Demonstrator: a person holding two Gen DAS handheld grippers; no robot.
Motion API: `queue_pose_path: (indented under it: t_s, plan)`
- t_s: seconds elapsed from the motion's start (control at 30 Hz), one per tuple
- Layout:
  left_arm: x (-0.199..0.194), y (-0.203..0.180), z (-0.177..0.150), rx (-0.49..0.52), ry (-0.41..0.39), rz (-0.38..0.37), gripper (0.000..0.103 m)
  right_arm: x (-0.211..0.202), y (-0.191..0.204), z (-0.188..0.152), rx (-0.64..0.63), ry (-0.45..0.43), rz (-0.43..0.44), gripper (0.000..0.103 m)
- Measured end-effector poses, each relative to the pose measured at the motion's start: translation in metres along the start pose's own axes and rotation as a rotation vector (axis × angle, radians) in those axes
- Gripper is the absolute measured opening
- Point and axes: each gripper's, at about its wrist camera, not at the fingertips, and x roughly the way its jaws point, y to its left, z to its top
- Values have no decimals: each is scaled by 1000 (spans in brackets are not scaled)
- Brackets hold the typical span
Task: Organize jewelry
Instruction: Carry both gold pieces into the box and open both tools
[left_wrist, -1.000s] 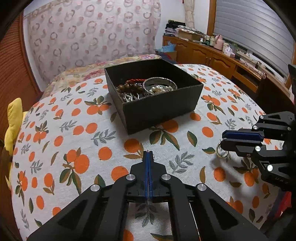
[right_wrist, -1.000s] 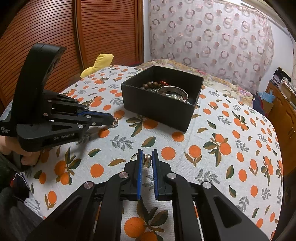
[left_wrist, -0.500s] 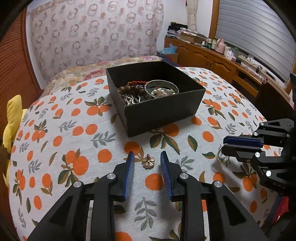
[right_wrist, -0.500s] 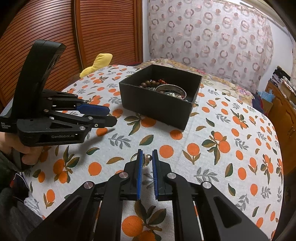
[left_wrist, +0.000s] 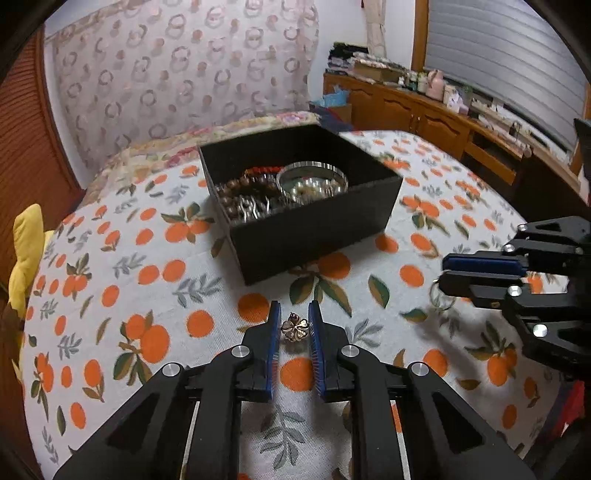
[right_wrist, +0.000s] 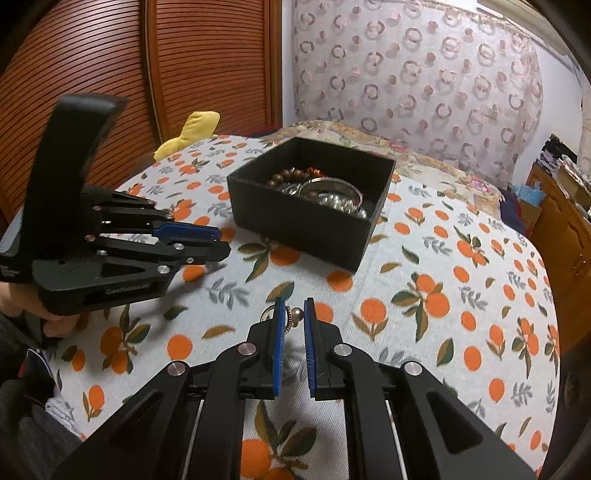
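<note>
A black open box (left_wrist: 317, 229) (right_wrist: 295, 225) on the orange-print tablecloth holds wooden beads, a silver bangle (left_wrist: 312, 176) and other jewelry. A gold flower-shaped piece (left_wrist: 294, 328) lies on the cloth between the fingers of my left gripper (left_wrist: 294, 325), which is open around it, apart from it. My right gripper (right_wrist: 294, 315) (left_wrist: 443, 273) is narrowly parted on a ring-and-bead earring (right_wrist: 291, 315), whose hoop (left_wrist: 441, 295) hangs below the tips in the left wrist view. The left gripper also shows in the right wrist view (right_wrist: 218, 242).
A yellow cloth (right_wrist: 192, 129) lies at the table's far left edge. A wooden cabinet (left_wrist: 443, 118) with clutter stands to the right. A patterned curtain hangs behind the table, and a brown slatted door (right_wrist: 110, 74) is at left.
My left gripper opened from shut, leaving the flower piece on the cloth, then narrowed around it. The right gripper has barely moved.
</note>
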Motion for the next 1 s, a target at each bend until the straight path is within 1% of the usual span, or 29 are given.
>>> queue_pose_path:
  t_s: [0.23, 0.37, 0.47, 0.6, 0.8, 0.9, 0.93, 1.0]
  plan:
    - [-22, 7, 25, -25, -86, -3, 14, -5, -11, 36, 8, -79, -12, 11]
    - [-26, 10, 41, -28, -118, 2, 14, -4, -22, 60, 34, -123, -19, 11]
    - [-25, 13, 50, -39, -139, 2, 14, 4, -30, 74, 54, -129, -12, 11]
    - [-17, 16, 60, -52, -144, 6, 14, 20, -37, 88, 78, -125, 7, 11]
    - [-4, 21, 65, -75, -140, 11, 14, 41, -45, 94, 100, -102, 0, 12]
    - [0, 23, 65, -88, -134, 26, 15, 47, -47, 93, 107, -93, -4, 15]
    - [0, 24, 65, -95, -135, 24, 16, 48, -48, 92, 110, -93, -5, 19]
    - [0, 24, 64, -102, -140, 26, 24, 47, -50, 90, 117, -100, -1, 26]
